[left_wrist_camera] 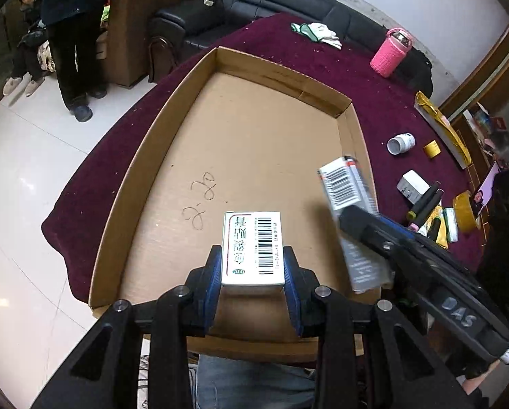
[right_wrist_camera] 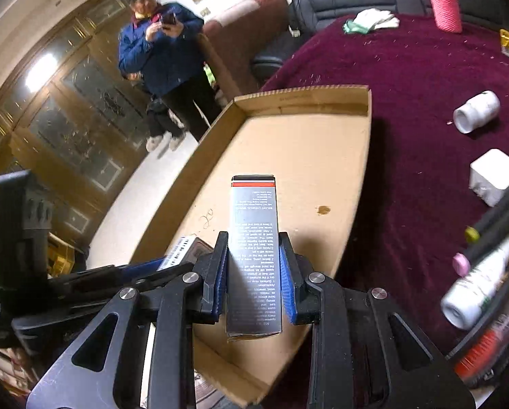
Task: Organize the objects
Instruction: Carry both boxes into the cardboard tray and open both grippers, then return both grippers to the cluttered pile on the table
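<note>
I've got both claws loaded over the cardboard tray (left_wrist_camera: 193, 78), which sits on the maroon tablecloth (left_wrist_camera: 373, 102).

Left gripper (left_wrist_camera: 253, 266): blue pads pinching a white medicine box (left_wrist_camera: 252, 248) w/ barcode face up, held above the tray's near end, approx over the bare floor just past the pencilled scribble (left_wrist_camera: 199, 201). Can't tell if the box touches the tray floor.

Right gripper (right_wrist_camera: 253, 272): pinching a long grey glue carton (right_wrist_camera: 254, 255), red-and-black band at its far end, small print running along it. It's held over the tray's right wall, near end, tilted; from the left wrist cam the same carton (left_wrist_camera: 346, 187) shows a barcode side and sits up against that wall's line. From the right wrist cam, the left tool and its box (right_wrist_camera: 182, 248) are just left of mine, inside the tray.

Rest of the stuff lies outside the tray, to its right on the cloth: white bottle (right_wrist_camera: 476, 110) on its side, white cube-ish box (right_wrist_camera: 494, 175), small yellow tape roll (left_wrist_camera: 431, 148), markers (left_wrist_camera: 424, 204), a white tube (right_wrist_camera: 472, 289). Beyond the tray's far wall: white gloves (left_wrist_camera: 322, 34) and a pink bottle (left_wrist_camera: 390, 52). A person in a blue jacket (right_wrist_camera: 165, 51) stands past the tray's left side, phone in hands.
</note>
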A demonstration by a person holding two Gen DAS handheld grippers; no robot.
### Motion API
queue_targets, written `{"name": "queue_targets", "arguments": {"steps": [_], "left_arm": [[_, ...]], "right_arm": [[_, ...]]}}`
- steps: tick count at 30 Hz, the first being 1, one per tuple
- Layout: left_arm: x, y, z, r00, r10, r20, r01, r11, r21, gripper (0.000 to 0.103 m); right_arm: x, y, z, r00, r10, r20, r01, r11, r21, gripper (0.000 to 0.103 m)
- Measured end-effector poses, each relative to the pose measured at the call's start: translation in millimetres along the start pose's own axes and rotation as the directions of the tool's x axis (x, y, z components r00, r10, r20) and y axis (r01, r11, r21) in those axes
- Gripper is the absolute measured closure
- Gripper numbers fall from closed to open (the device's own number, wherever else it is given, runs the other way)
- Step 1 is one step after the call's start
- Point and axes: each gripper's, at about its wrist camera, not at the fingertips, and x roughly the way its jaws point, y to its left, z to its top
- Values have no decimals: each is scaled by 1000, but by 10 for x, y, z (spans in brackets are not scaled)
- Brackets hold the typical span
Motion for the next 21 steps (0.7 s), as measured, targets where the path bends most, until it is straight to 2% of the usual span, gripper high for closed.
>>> {"name": "queue_targets", "arguments": {"steps": [7,10,11,13,14,15,16,17,18,21], "left_arm": [[62,45,-33,1000,-17,-18,17,1000,3,70],[25,46,-53,998,-55,-8,55,998,-4,68],[6,39,-52,998,-64,-3,64,998,-1,67],[-53,14,-53,997,-75,18,75,997,-2,54],[-82,0,-55,996,-79,30,79,997,-2,52],[-131,-20,-60,995,-83,49,83,997,-1,50],[-171,-38,-62,994,-86,63,86,996,0,47],[-219,-74,-66,993,-86,78,86,996,6,46],[-246,-87,-66,993,-86,86,85,996,6,44],[-315,-163,-69,990,-96,100,96,995,8,44]], "right_arm": [[240,107,-86,996,-82,-46,78,994,-73,76],[270,96,-124,995,-86,-53,82,994,-79,76],[261,100,-126,995,-81,-53,77,994,-79,75],[233,80,-124,997,-45,-57,42,997,-61,75],[199,60,-116,998,-28,-50,26,999,-46,74],[158,41,-110,999,-18,-38,16,999,-37,73],[102,23,-105,1000,-12,-21,12,999,-32,66],[50,11,-113,1000,-9,-6,9,1000,-29,54],[-11,-7,-106,1000,-6,14,6,1000,-26,51],[-164,-37,-100,999,16,41,-16,1000,-10,50]]}}
